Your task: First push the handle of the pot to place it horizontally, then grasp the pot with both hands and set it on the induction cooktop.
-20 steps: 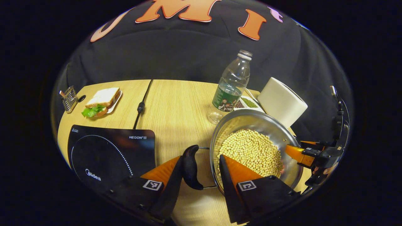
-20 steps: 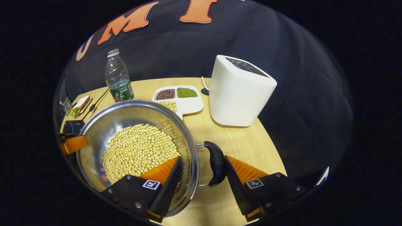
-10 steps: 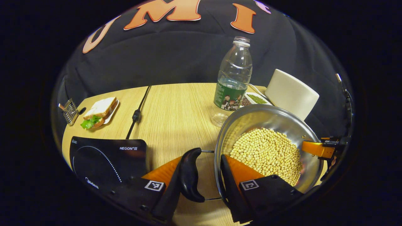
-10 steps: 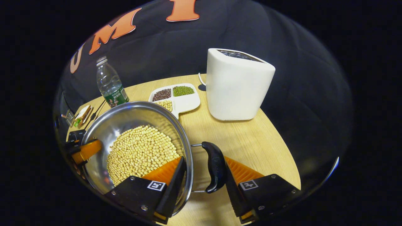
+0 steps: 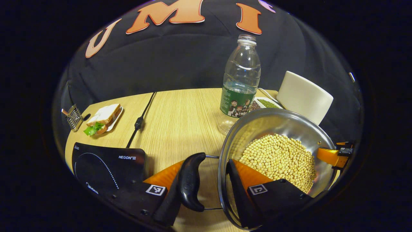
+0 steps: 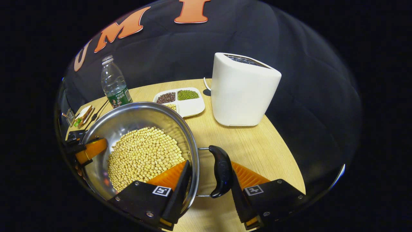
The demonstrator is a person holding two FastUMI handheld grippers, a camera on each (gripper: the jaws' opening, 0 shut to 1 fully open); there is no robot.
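A steel pot (image 5: 257, 125) holding soybeans (image 5: 280, 159) hangs between both grippers. My left gripper (image 5: 206, 162) is shut across the pot's wall, one finger against the black left handle (image 5: 190, 182), the other inside the rim. In the right gripper view, my right gripper (image 6: 209, 162) clamps the opposite side of the pot (image 6: 135, 114) the same way, with the right handle (image 6: 222, 170) against its outer finger. Both handles lie level. The black induction cooktop (image 5: 106, 164) lies on the table, left of the pot.
A clear bottle (image 5: 240, 83) stands just behind the pot. A white appliance (image 6: 244, 90) and a divided dish of beans (image 6: 183, 100) sit at the back right. A sandwich plate (image 5: 103, 116), a small wire rack (image 5: 74, 116) and the cooktop's cable (image 5: 140, 120) are back left.
Both grippers have kept their hold and the pot has moved with them. In the left gripper view the cooktop has slid lower and shrunk, and the bottle looks nearer.
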